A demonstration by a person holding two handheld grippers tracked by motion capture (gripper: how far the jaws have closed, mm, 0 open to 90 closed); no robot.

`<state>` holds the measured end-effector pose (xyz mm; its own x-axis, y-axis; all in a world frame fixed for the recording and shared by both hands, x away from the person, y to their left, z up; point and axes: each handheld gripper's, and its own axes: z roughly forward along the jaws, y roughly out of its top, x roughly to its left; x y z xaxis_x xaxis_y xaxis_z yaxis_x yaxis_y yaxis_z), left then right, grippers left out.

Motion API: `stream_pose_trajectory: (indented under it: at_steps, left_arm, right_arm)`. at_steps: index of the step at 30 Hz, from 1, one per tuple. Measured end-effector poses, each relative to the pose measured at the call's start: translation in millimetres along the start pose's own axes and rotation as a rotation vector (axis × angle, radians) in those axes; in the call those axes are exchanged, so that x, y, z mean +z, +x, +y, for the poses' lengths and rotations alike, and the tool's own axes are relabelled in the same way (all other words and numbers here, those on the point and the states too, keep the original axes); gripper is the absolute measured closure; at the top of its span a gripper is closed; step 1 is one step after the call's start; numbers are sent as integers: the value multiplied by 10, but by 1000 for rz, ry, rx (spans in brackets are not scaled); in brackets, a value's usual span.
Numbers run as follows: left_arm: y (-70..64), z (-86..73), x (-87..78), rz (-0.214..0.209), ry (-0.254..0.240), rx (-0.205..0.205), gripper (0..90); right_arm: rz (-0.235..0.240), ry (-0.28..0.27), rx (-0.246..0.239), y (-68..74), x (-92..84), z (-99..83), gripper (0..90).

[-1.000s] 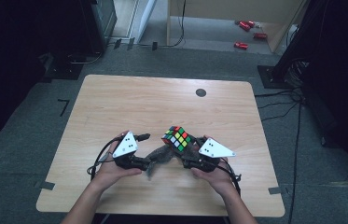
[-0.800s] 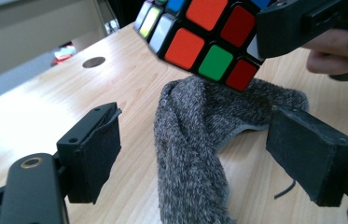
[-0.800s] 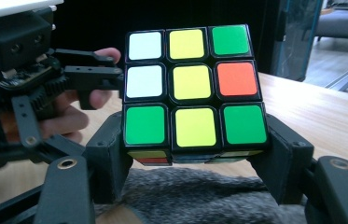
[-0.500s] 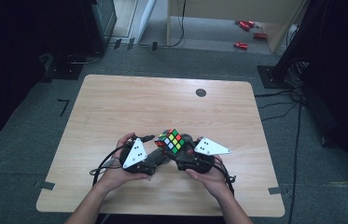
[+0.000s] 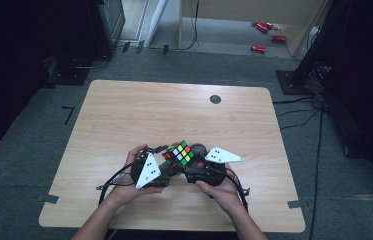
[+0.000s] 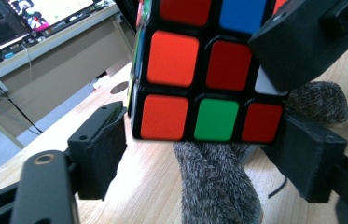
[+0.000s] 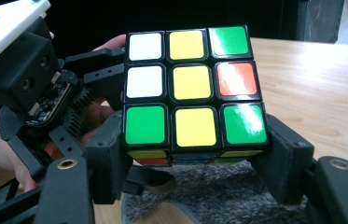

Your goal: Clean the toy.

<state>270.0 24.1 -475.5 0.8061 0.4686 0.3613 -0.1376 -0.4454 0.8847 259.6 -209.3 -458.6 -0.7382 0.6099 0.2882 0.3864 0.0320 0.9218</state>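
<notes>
Right gripper: held in the person's right hand at the near edge of the table, pointing toward the other gripper; its two black jaws are clamped on the bottom layer of the Rubik's cube, one pad on each side.
Left gripper: held in the person's left hand, facing the right one across the cube; its jaws stand apart and have just been closing, with the cube's lower edge between them. In the left gripper view one pad stands clear of the cube with a gap showing, so it has no grip.
Rubik's cube: lifted off the table between the two grippers, in the right one's jaws and just ahead of the left one's. From the high view it looks tilted, one corner up.
Cube face toward the right gripper: white, yellow, green on top; white, yellow, orange in the middle; green, yellow, green at the bottom.
Cube face toward the left gripper: mostly red and orange squares, one green in the bottom row, one blue higher up.
Grey fuzzy cloth: lying on the table right beneath the cube, under and between both pairs of jaws.
Wooden table: light wood, spreading away beyond both grippers, with a small dark round mark well beyond the grippers, at the far side.
</notes>
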Motion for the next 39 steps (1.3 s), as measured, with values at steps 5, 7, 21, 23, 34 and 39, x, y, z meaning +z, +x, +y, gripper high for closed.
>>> stream_pose_trajectory:
  at_steps: [5,7,21,23,34,39]
  left_arm:
    - [-9,-7,5,0,0,4,277]
    - [-11,-10,8,3,1,7,282]
    - [-30,-21,7,3,3,23,335]
    - [-38,-21,7,12,5,35,339]
    - [225,-74,-142,41,27,-116,349]
    - [395,-109,-224,48,41,-236,350]
  right_arm:
    - [-8,28,29,12,33,-6,347]
    - [-9,31,42,9,39,-8,347]
    - [26,98,300,-104,81,-8,346]
    - [33,107,329,-120,85,-10,346]
    - [26,16,275,-254,-127,120,260]
    - [-198,124,92,-309,-82,28,214]
